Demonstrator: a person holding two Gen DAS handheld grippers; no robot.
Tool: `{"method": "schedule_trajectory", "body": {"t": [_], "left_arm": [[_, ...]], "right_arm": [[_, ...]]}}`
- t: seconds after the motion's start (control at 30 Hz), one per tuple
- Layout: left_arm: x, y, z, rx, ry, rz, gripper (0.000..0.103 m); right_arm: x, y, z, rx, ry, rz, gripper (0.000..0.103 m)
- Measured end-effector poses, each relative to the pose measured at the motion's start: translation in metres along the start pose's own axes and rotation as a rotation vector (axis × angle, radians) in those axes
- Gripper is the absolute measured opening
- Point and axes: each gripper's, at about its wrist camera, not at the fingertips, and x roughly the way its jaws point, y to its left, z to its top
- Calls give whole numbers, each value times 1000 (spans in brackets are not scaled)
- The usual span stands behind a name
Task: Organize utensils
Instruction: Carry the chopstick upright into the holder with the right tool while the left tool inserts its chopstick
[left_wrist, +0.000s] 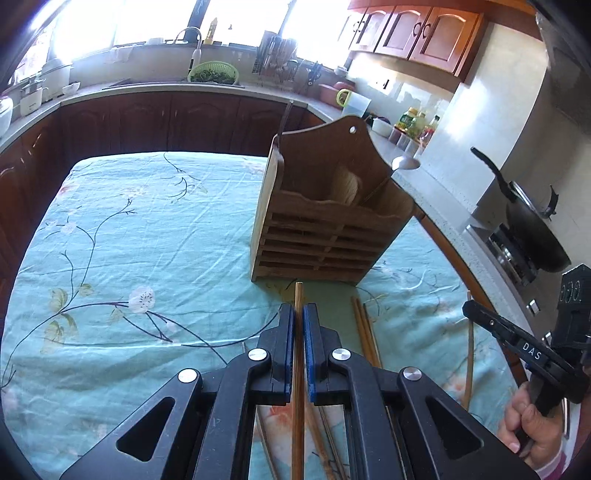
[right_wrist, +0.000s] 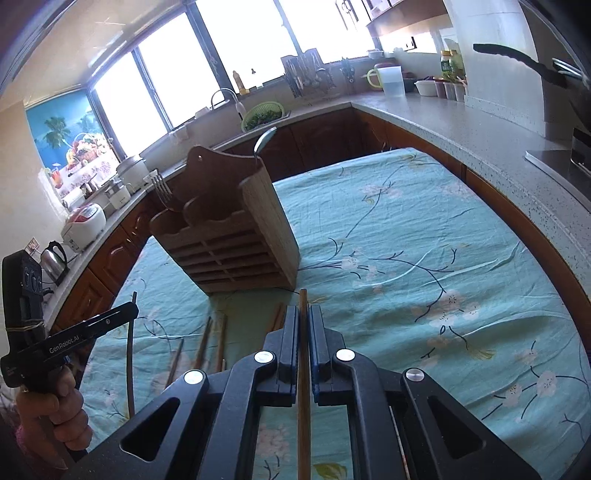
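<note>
A wooden utensil holder stands on the teal floral tablecloth; it also shows in the right wrist view. A spoon and a fork stick out of it. My left gripper is shut on a wooden chopstick, its tip just short of the holder's base. My right gripper is shut on another wooden chopstick, tip near the holder's right corner. Several loose chopsticks lie on the cloth between the grippers; they also show in the right wrist view.
A kitchen counter wraps around the table, with a sink, a green colander, a jug and bottles. A black wok sits on the stove at the right. A rice cooker and a kettle stand at the left.
</note>
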Motion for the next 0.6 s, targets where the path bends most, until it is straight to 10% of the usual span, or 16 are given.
{"method": "schedule_trajectory", "body": {"t": [0.6], "left_arm": [[-156,13,-17,24,-187,-70,3]], "right_arm": [[-76,41,37,-71,-212,67,5]]}}
